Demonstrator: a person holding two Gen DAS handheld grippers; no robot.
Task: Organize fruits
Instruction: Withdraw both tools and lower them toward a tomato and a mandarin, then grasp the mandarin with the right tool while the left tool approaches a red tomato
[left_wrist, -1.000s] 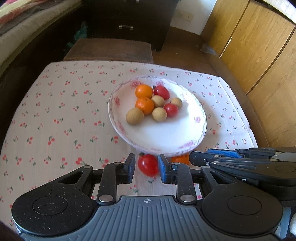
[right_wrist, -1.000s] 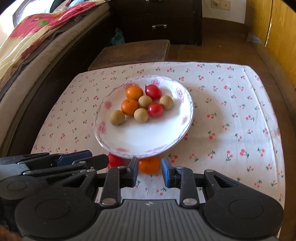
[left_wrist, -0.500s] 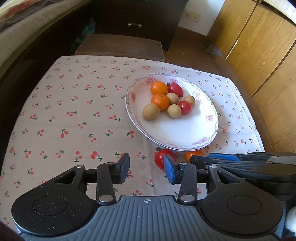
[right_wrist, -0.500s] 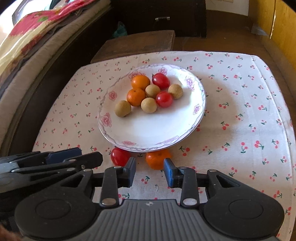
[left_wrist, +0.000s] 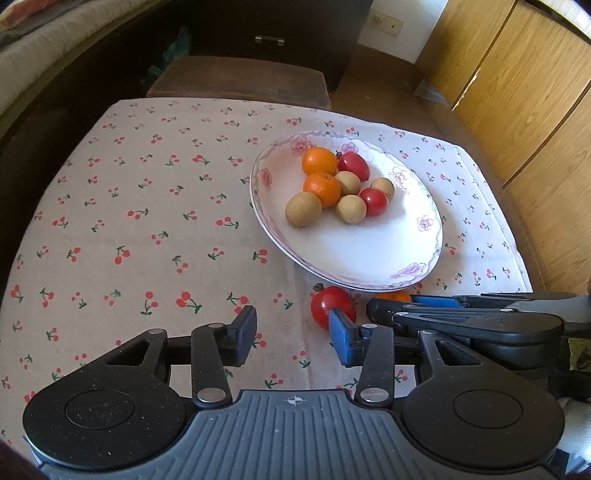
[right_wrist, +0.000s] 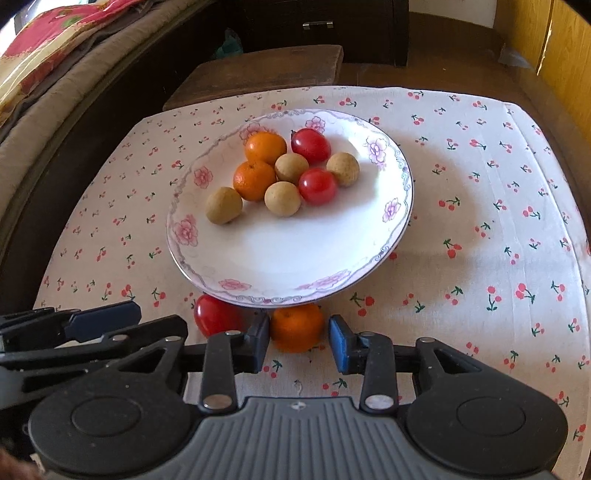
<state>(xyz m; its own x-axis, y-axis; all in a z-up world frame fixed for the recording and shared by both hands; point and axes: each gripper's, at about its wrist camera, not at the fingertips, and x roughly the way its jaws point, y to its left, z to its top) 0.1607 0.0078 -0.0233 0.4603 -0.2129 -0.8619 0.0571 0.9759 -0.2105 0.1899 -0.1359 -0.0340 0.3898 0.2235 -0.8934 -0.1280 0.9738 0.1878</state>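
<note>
— At the near edge of the plate (right_wrist: 295, 291), on the cloth: which loose fruit goes to which hand?

— The orange (right_wrist: 297, 326) lies straight ahead of the right gripper (right_wrist: 298, 341), between its spread, empty jaws and touching the left one. The red tomato (left_wrist: 332, 304) lies ahead and right of the left gripper (left_wrist: 293, 338), also spread wide and empty, off its centre line, against the right pad.

— So the right hand is better lined up?

— I'd say so; the left needs a shift rightward first.

— Anything hidden?

— The plate rim overhangs both fruits' far sides, and from the left view the orange is nearly covered.
</note>
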